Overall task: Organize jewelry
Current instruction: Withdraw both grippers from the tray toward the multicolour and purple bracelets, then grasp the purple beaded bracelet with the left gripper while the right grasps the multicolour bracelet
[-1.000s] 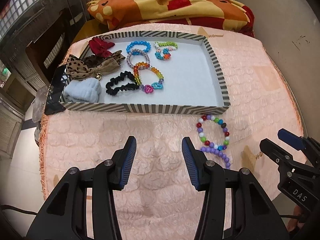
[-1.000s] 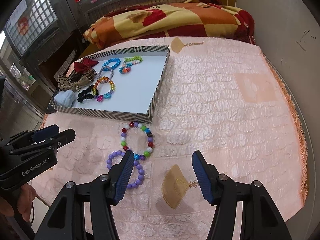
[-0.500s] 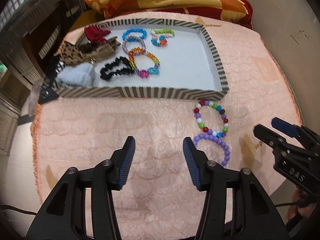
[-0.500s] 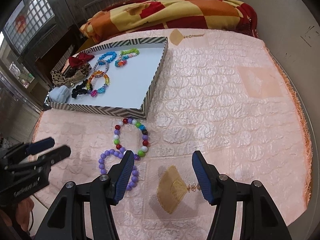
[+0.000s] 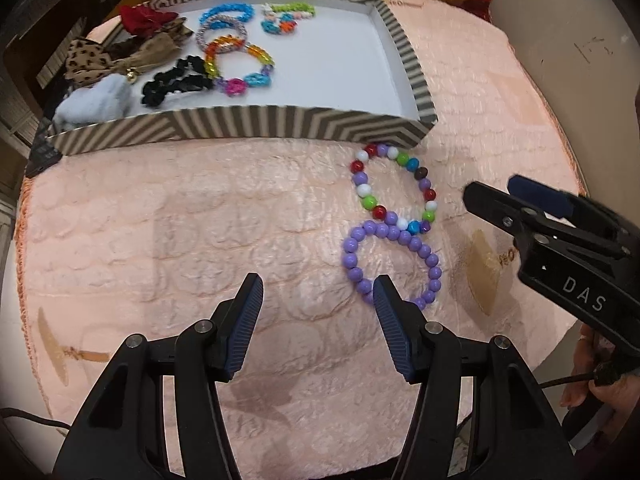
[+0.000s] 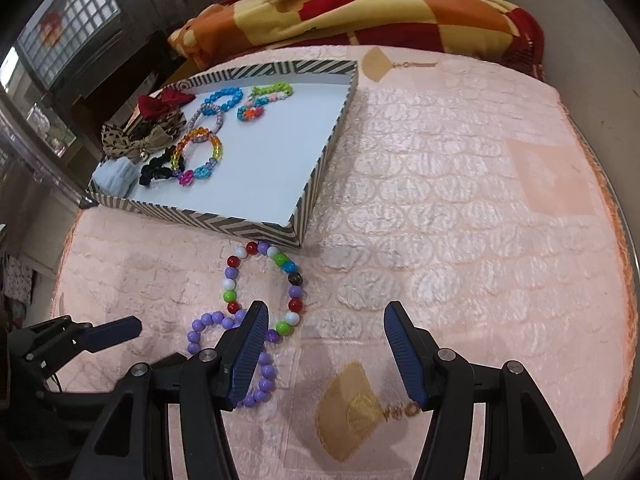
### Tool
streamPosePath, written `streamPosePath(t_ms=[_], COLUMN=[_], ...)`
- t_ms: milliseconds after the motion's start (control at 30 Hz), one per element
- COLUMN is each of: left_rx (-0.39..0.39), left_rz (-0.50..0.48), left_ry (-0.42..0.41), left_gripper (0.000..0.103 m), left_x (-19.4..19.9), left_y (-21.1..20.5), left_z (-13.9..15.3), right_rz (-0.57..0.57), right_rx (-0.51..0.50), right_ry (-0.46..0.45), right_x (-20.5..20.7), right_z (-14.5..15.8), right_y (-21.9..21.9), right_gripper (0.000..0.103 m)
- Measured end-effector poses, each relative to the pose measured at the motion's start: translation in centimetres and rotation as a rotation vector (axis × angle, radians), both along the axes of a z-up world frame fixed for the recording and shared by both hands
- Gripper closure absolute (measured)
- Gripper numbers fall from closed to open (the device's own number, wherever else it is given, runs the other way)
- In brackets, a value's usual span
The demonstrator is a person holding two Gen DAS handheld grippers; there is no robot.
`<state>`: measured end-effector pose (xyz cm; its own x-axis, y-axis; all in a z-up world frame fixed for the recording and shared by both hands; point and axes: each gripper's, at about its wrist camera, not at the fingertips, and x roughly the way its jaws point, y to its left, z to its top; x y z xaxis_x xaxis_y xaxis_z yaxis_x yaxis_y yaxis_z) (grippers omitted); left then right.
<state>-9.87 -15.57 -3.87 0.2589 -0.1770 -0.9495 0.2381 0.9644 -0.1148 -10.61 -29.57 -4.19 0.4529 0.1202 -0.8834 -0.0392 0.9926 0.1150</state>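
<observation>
A multicoloured bead bracelet [image 5: 394, 186] [image 6: 264, 288] lies on the pink cloth just outside the striped tray's [image 5: 240, 126] [image 6: 316, 184] near corner. A purple bead bracelet [image 5: 390, 262] [image 6: 232, 356] touches its near side. My left gripper [image 5: 318, 294] is open and empty, its right finger at the purple bracelet's near edge. My right gripper [image 6: 322, 322] is open and empty, its left finger over the purple bracelet. Each gripper shows in the other's view, the right one [image 5: 520, 200] and the left one [image 6: 100, 330].
The tray holds several bead bracelets [image 5: 236, 60], a black scrunchie [image 5: 176, 82], bows [image 5: 120, 54] and a pale blue piece [image 5: 94, 98]. A folded orange and red blanket [image 6: 360, 12] lies behind the tray. The round table's edge [image 6: 624, 240] runs on the right by a wall.
Both grippers have moved forward and lower towards the two loose bracelets. The bracelets and the tray now sit closer in both views. Both grippers stay open.
</observation>
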Motion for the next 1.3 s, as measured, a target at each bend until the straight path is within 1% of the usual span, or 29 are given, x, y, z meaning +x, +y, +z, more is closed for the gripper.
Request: streamPosePath(t_ms=[67, 300, 600, 733, 767, 800, 833, 867, 900, 933, 1000, 1033, 1067, 1100, 1200, 1300], left_rx=[0.003, 0.052, 0.074, 0.078, 0.076, 0.074, 0.073, 0.073, 0.073, 0.075, 0.068, 0.061, 0.054, 0.048, 0.024, 0.0], left_rz=[-0.003, -0.002, -0.016, -0.028, -0.033, -0.044, -0.05, -0.054, -0.056, -0.057, -0.054, -0.051, -0.05, -0.051, -0.058, -0.055], left_ry=[0.004, 0.008, 0.001, -0.006, -0.009, -0.012, -0.014, -0.017, -0.023, -0.028, -0.031, -0.03, -0.027, -0.027, -0.021, -0.022], left_gripper=[0.046, 0.046, 0.046, 0.046, 0.046, 0.046, 0.046, 0.051, 0.059, 0.064, 0.082, 0.085, 0.09, 0.094, 0.095, 0.095], left_x=[0.0, 0.3, 0.4, 1.1, 1.2, 1.3, 1.4, 1.5, 1.6, 1.7, 2.0, 2.1, 2.3, 2.4, 2.6, 2.9], left_y=[-0.3, -1.4, -1.3, -1.8, -1.9, -2.0, -2.1, -2.2, -2.0, -1.7, -1.1, -0.8, -0.6, -0.4, 0.3, 1.4], left_z=[-0.4, -1.8, -2.3, -2.6, -2.7, -2.7, -2.6, -2.5, -2.4, -2.3, -2.1, -2.1, -2.1, -2.1, -2.1, -1.4], right_rz=[0.012, 0.037, 0.048, 0.051, 0.055, 0.06, 0.063, 0.06, 0.057, 0.055, 0.055, 0.058, 0.058, 0.055, 0.032, 0.033], right_rx=[-0.003, -0.015, -0.011, -0.003, -0.005, -0.011, -0.022, -0.032, -0.041, -0.046, -0.053, -0.061, -0.073, -0.082, -0.034, -0.019], right_ry=[0.008, 0.01, 0.018, 0.028, 0.029, 0.032, 0.041, 0.046, 0.028, 0.024, 0.019, 0.016, 0.014, 0.013, 0.014, -0.013], right_x=[0.3, 1.2, 2.2, 2.7, 2.8, 2.8, 2.9, 3.0, 2.9, 2.9, 2.9, 2.9, 2.8, 2.8, 2.3, 1.3], right_z=[-0.4, -1.0, -1.7, -2.3, -2.5, -2.7, -3.0, -3.3, -3.3, -3.3, -3.3, -3.3, -3.3, -3.3, -2.8, -1.4], right_y=[0.1, 0.3, 0.6, 0.8, 0.9, 1.1, 1.2, 1.3, 1.4, 1.4, 1.4, 1.4, 1.4, 1.4, 0.6, 0.3], right_gripper=[0.045, 0.045, 0.045, 0.046, 0.053, 0.061, 0.064, 0.067, 0.072, 0.073, 0.081, 0.084, 0.092, 0.094, 0.094, 0.094])
